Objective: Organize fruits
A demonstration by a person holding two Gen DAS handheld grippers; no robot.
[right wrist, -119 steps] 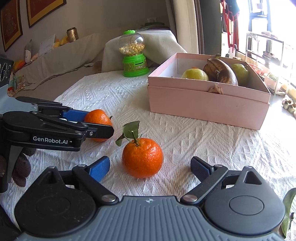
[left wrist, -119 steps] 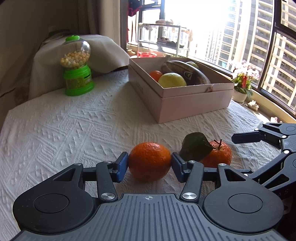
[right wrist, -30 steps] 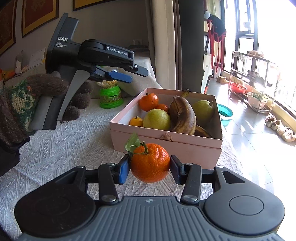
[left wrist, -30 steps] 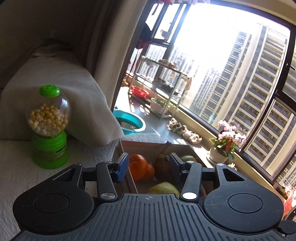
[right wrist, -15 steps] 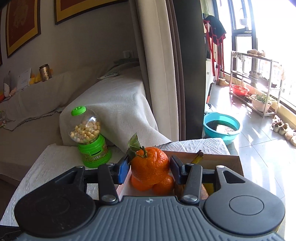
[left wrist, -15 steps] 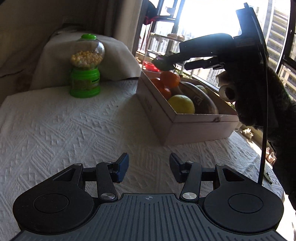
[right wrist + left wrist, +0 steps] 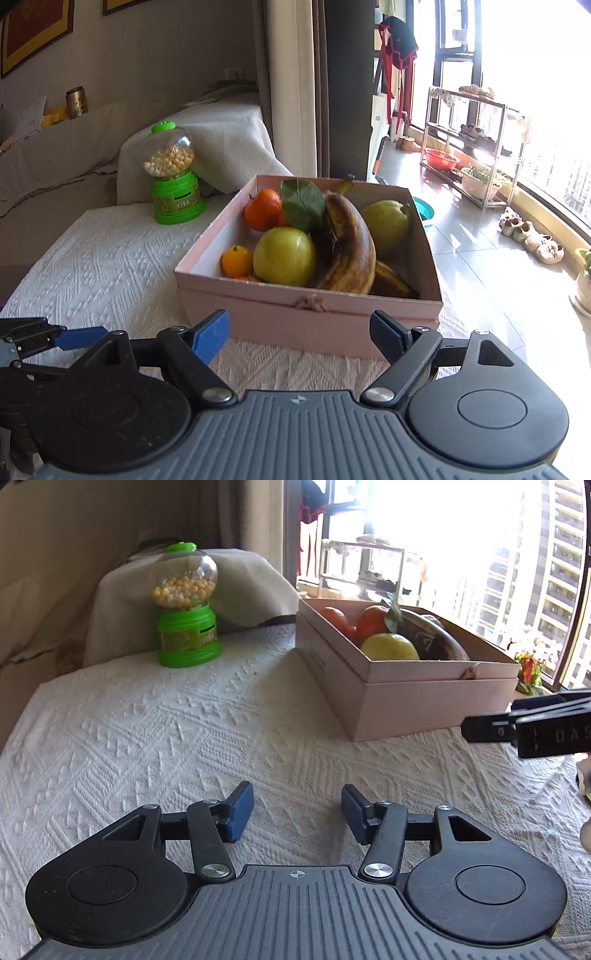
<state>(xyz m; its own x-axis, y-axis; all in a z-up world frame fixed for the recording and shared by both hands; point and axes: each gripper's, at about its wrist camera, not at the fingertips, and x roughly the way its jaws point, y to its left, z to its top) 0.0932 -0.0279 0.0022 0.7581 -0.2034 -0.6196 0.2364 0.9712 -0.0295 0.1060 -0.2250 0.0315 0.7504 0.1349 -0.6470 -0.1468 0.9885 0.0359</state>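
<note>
Left gripper [image 7: 297, 810]: its blue pads stand apart over the white textured cloth [image 7: 147, 738] with nothing between them — the jaws have just been opening. In the right wrist view its tips come in at the lower left edge [image 7: 55, 339], just beside the right tool.

Candy dispenser [image 7: 171, 173]: green base and lid, clear globe with small pale and yellow balls; it stands upright on the cloth, to the left of the box and apart from it, in front of a cushion under a white cover.

Pink box [image 7: 310, 317]: open cardboard box on the cloth, right of the dispenser, with all the visible fruit inside it.

Small orange [image 7: 236, 261]: in the near left corner of the box, touching the green apple.

Leafy tangerine [image 7: 263, 208]: at the far left of the box; its green leaf [image 7: 303, 205] lies toward the banana. A second orange fruit sits close behind it, mostly hidden.

Green apple [image 7: 284, 255]: near the front wall, between the small orange and the banana.

Banana [image 7: 351, 247]: brown-spotted, lying from back to front through the middle of the box.

Pear [image 7: 386, 223]: yellow-green, at the far right, behind the banana.

Right gripper [image 7: 299, 332]: held just in front of the box's near wall, jaws wide and empty — they have just been opening. In the left wrist view its black tips enter from the right edge [image 7: 480, 729].
</note>
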